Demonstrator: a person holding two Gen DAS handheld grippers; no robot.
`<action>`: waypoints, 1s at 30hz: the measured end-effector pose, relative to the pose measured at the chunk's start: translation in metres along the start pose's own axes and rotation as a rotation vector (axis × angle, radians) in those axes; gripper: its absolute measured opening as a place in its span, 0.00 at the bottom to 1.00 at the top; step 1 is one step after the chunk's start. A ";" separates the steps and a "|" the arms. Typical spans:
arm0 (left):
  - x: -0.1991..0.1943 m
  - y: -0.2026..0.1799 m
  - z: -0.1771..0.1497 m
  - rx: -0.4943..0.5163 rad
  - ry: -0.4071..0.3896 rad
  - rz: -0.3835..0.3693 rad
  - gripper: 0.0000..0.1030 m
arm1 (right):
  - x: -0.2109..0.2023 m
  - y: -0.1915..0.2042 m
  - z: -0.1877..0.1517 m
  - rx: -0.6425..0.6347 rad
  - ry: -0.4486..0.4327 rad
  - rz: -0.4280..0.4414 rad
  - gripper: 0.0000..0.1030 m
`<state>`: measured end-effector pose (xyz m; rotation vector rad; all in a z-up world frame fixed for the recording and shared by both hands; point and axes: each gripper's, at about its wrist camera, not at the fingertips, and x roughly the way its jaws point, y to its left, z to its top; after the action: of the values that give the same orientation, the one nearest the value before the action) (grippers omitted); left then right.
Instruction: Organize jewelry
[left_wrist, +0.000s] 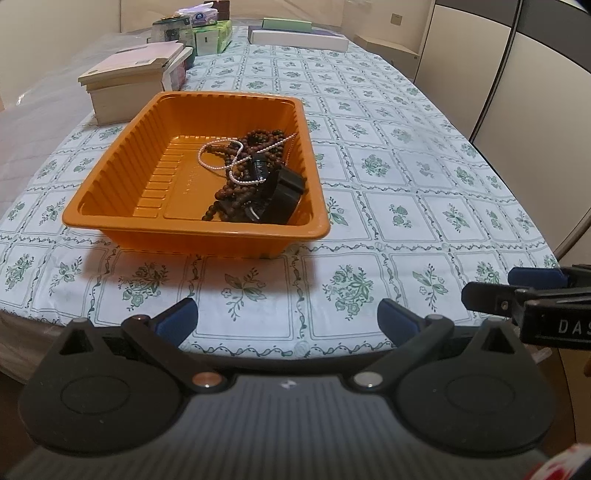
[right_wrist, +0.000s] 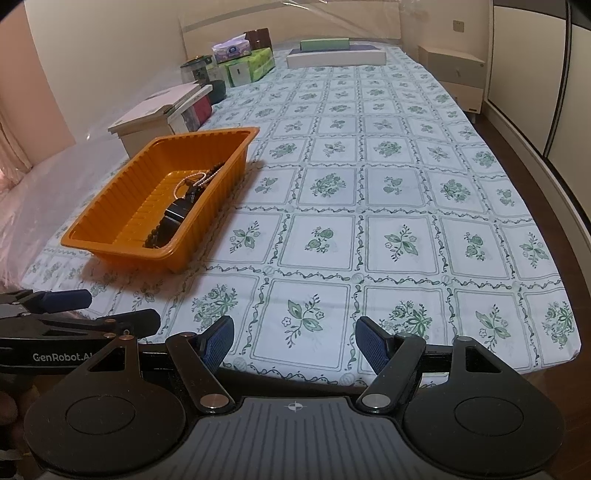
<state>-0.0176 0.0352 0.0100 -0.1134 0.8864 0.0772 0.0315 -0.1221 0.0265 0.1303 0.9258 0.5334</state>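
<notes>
Left gripper (left_wrist: 287, 317), right gripper (right_wrist: 294, 345) both spread wide, empty (jewelry (left_wrist: 247, 173) heaped in orange tray (left_wrist: 110, 206))

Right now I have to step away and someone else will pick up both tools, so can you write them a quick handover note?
Left tool: open, empty, hovering at the near table edge in front of the orange tray.
Right tool: open, empty, over the tablecloth, to the right of the tray.
Tangled together at the tray's right side: brown bead strand, thin pearl chain, black clip-like pieces.
Done: nothing visibly sorted.
Left: separate and arrange every piece.
</notes>
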 end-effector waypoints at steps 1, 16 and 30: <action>0.000 0.000 0.000 -0.001 -0.001 0.000 1.00 | 0.000 0.000 0.000 0.000 0.000 0.000 0.70; -0.002 0.001 0.001 0.000 -0.006 0.001 1.00 | 0.000 0.000 0.000 0.001 -0.001 -0.001 0.70; -0.002 0.001 0.002 0.002 -0.007 0.001 1.00 | 0.001 0.001 0.001 0.000 -0.001 -0.002 0.70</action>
<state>-0.0176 0.0362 0.0126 -0.1110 0.8799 0.0778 0.0320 -0.1212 0.0267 0.1294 0.9252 0.5318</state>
